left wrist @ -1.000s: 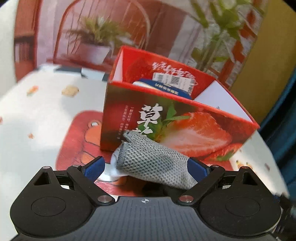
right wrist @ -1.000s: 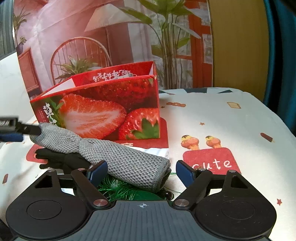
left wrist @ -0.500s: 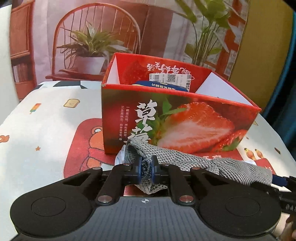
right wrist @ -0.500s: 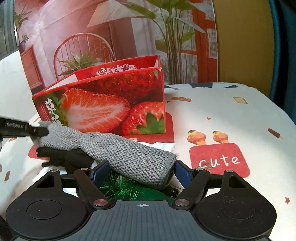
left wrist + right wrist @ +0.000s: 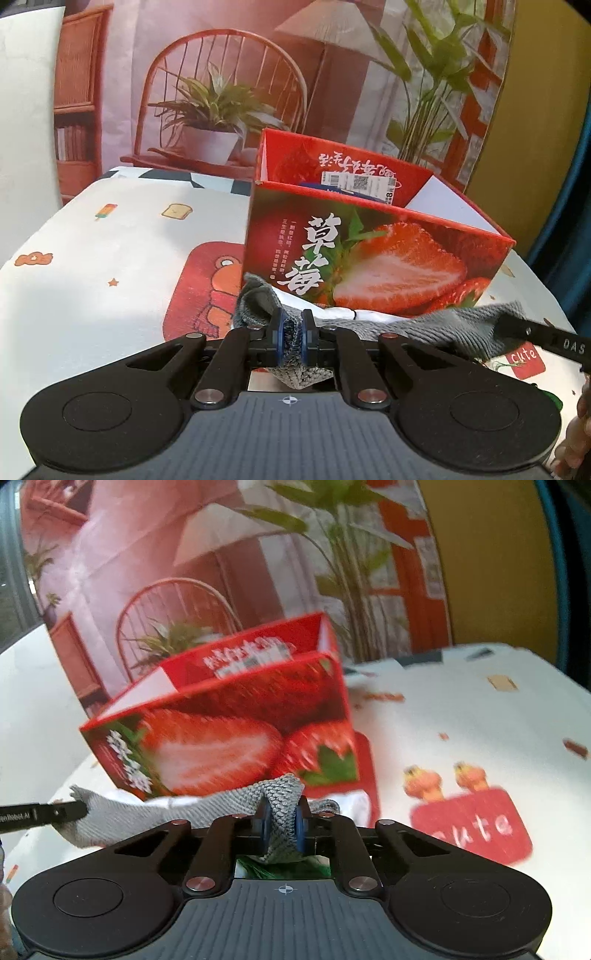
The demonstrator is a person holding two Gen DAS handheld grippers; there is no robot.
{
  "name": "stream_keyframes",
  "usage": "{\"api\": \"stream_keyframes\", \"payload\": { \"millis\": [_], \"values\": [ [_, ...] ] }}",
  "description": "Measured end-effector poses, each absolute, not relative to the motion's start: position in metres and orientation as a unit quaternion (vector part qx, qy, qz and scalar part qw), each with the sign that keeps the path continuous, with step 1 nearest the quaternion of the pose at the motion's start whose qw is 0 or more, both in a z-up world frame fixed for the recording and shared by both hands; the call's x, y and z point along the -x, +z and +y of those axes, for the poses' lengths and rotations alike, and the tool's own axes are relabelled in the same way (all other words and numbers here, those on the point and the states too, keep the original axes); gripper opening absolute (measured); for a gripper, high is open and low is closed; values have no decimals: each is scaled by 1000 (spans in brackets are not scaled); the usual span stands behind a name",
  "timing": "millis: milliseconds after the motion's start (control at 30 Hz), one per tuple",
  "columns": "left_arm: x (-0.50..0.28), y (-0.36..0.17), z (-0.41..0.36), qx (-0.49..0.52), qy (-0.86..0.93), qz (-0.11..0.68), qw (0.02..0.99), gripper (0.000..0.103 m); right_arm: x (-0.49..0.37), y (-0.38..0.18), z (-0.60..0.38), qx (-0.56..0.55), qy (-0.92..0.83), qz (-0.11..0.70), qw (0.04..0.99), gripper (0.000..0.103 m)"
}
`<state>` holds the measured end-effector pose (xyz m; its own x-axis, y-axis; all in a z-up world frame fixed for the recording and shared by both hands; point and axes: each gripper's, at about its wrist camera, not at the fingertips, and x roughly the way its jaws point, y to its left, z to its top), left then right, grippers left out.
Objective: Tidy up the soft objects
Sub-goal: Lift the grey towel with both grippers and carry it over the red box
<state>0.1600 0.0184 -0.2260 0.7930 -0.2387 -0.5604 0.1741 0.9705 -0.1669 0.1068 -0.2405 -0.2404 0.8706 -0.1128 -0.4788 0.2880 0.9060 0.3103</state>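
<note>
Spanning the lower half of both views: white tablecloth with cartoon prints (image 5: 110,240) over a table, printed backdrop of chair and plants behind. Standing on it, open-topped red cardboard box with strawberry print (image 5: 369,258), a labelled blue item partly visible inside. Stretched in front of box, clear of the cloth along most of its length: grey knitted sleeve-like soft piece (image 5: 424,326). Left gripper (image 5: 291,338) pinched shut on one end of it; right gripper (image 5: 280,827) pinched shut on the other end. Judged light, limp, stretchy, non-fragile; sags between holds, knit grips the blue pads (image 5: 281,334) well, little slip risk. Best held at both ends as now, or folded mid-length before dropping into box. Beneath it, white cloth item (image 5: 369,315), only an edge showing. Green tinsel-like scrap (image 5: 266,869) under right gripper, mostly hidden. Right view motion-blurred; box lettering unreadable there. Box contents largely occluded by front wall.
</note>
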Motion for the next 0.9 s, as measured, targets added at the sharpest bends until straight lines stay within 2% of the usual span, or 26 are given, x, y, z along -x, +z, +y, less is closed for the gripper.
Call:
{"api": "stream_keyframes", "payload": {
  "millis": [200,567,900],
  "values": [
    [-152,-236,19,49,-112,310,943,9,-103,-235,-221,-151,-81,221,960,8],
    [-150,-240,21,50,-106,312,943,9,-88,-245,-220,-164,-85,227,956,8],
    [-144,-211,24,54,-112,263,957,8,-85,-230,-225,-168,-87,202,961,7]
  ]
}}
